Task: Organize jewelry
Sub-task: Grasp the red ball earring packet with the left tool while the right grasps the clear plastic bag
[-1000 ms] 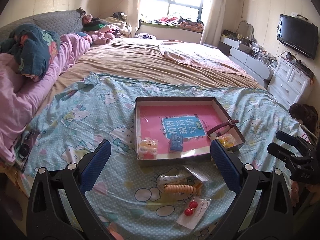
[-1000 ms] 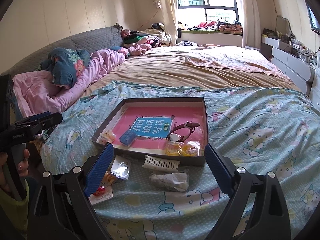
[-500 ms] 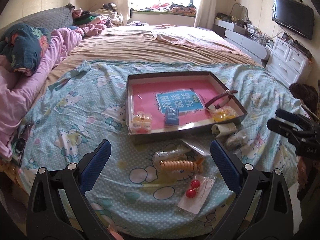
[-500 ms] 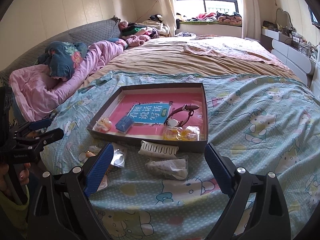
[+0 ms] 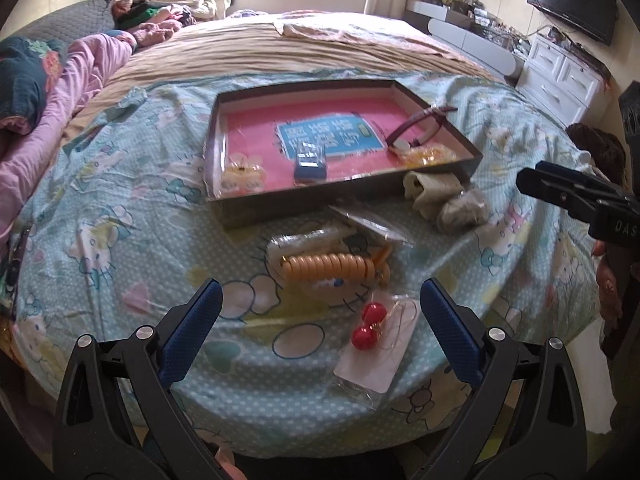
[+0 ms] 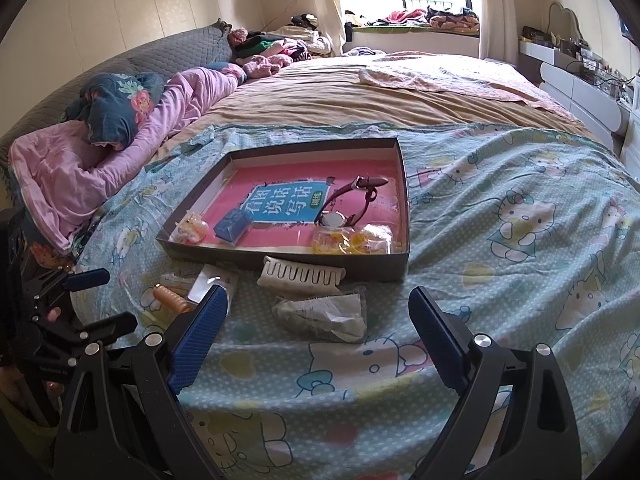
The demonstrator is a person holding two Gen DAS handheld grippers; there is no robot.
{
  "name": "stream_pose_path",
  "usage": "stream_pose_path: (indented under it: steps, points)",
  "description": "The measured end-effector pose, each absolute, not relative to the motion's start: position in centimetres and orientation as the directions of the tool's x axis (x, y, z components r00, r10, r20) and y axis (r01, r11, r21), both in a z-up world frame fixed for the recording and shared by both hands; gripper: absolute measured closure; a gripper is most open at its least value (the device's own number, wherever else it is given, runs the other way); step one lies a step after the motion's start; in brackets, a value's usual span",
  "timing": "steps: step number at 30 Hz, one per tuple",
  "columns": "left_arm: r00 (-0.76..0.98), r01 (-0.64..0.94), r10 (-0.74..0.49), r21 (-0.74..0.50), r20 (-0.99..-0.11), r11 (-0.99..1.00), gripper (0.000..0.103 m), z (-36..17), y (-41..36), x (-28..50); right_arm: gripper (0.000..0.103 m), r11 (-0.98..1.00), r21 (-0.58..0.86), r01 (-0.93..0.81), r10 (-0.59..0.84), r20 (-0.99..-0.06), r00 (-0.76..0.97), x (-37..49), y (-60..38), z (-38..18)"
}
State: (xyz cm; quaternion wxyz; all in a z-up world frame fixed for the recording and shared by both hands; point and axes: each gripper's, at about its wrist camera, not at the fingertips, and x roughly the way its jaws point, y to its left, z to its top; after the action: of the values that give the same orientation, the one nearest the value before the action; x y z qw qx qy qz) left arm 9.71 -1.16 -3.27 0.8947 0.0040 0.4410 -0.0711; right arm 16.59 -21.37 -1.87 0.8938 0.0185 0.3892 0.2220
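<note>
A shallow box with a pink floor lies on the bed; it also shows in the right wrist view. In it lie a maroon-strap watch, a blue packet and yellow trinket bags. In front of it lie an orange coil hair tie, red ball earrings on a card, a white hair claw and a grey bagged item. My left gripper is open above the earrings. My right gripper is open above the grey bag.
A Hello Kitty sheet covers the bed's near end. Pink and blue bedding is piled at the left. White drawers and a TV stand at the right. A phone lies at the left edge.
Both grippers have moved forward and lower toward the loose items in front of the box. Both stay open and empty.
</note>
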Motion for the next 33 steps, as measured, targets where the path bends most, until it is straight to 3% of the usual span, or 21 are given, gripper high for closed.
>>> stream_pose_path:
  steps: [12, 25, 31, 33]
  points:
    - [0.524, 0.190, -0.169, -0.078, -0.835, 0.979, 0.028, -6.0, -2.7, 9.9, 0.012, 0.914, 0.190, -0.360, 0.372, -0.750, 0.547, 18.2, -20.6, -5.7]
    - [0.460, 0.205, -0.203, -0.120, -0.864, 0.971, 0.030, -8.4, -3.3, 10.5, 0.012, 0.914, 0.150, -0.377, 0.340, -0.792, 0.508, 20.0, -18.6, -8.8]
    - [0.466, 0.222, -0.190, -0.093, -0.864, 0.971, 0.040, -8.5, -4.1, 10.5, 0.012, 0.913, 0.142, -0.382, 0.334, -0.798, 0.501, 20.6, -17.7, -9.7]
    - [0.467, 0.229, -0.192, -0.092, -0.863, 0.969, 0.049, -8.5, -4.3, 10.5, 0.012, 0.913, 0.132, -0.385, 0.328, -0.799, 0.504, 20.6, -17.4, -9.9]
